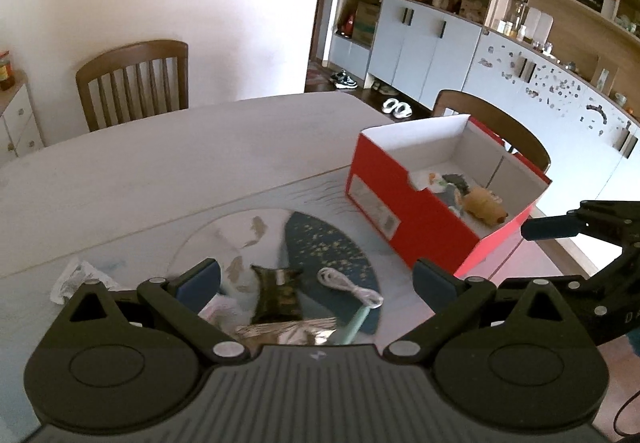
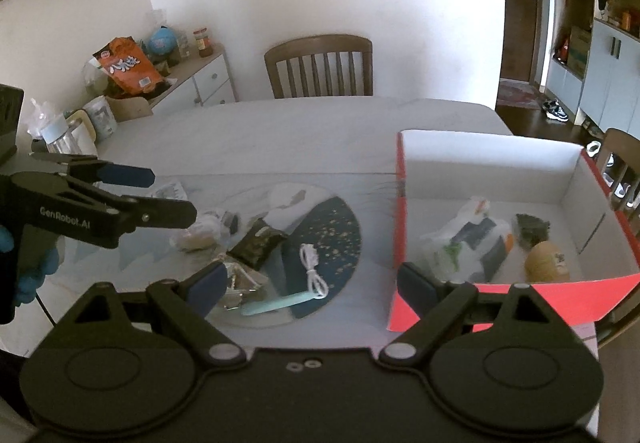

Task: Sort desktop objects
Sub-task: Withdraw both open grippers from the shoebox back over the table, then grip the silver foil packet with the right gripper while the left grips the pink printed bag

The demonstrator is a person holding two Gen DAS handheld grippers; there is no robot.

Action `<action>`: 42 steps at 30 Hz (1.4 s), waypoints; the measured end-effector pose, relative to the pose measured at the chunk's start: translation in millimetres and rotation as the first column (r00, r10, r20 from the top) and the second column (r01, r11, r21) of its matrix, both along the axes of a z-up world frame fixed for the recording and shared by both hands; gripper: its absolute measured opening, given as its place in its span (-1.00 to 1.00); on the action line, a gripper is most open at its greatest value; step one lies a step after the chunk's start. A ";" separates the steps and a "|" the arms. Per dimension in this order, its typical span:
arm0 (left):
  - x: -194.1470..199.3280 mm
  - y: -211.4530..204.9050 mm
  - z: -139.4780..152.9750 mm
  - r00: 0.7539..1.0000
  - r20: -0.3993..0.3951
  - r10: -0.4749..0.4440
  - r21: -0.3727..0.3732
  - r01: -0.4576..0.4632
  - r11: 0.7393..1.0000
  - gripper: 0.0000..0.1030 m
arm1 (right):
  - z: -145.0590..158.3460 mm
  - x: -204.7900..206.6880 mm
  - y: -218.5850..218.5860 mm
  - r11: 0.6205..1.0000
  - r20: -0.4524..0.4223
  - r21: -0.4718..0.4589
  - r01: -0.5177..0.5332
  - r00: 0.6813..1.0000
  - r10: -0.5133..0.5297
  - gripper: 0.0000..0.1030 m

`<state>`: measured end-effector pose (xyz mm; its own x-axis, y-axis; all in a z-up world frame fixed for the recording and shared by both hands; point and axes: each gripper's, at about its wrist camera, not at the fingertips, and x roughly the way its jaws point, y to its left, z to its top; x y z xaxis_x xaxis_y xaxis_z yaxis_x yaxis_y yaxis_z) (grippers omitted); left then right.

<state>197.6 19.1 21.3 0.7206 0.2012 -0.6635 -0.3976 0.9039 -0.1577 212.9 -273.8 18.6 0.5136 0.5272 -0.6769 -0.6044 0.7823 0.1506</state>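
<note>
Right wrist view shows both grippers, left [image 2: 160, 195] and right [image 2: 310, 285], with jaws apart and empty above the pile: packet [image 2: 258, 245], cable [image 2: 313, 271], pen [image 2: 276, 303]. The box [image 2: 480, 163] stands just beside. The thin cable may slip out, or neighbours get dragged.

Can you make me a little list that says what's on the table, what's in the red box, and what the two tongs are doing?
box: red box, open top, on table
in box: tan plush toy, plastic bag, dark green packet
on table: white cable, mint green stick, dark snack packet, shiny wrapper
left tongs: open, holding nothing
right tongs: open, holding nothing
</note>
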 end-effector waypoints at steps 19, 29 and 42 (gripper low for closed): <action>-23.7 54.1 -53.3 0.997 -0.068 0.028 0.034 -0.026 0.999 0.99 | -31.9 -13.2 62.5 0.999 -0.025 -0.027 -0.020 1.000 0.020 0.79; -22.0 82.4 -83.1 0.996 -0.086 -0.010 0.039 0.014 0.999 0.99 | -49.9 -21.1 99.5 0.998 -0.037 -0.040 -0.037 0.999 0.036 0.79; -11.9 103.1 -99.3 0.996 -0.066 -0.065 0.023 0.067 0.997 0.99 | -80.2 -18.2 150.4 0.998 -0.056 -0.067 -0.006 0.998 0.002 0.79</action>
<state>185.7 122.2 -77.9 0.6880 0.1723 -0.7050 -0.3458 0.9319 -0.1097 194.6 -123.4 -61.6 0.4723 0.4818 -0.7381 -0.5996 0.7894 0.1316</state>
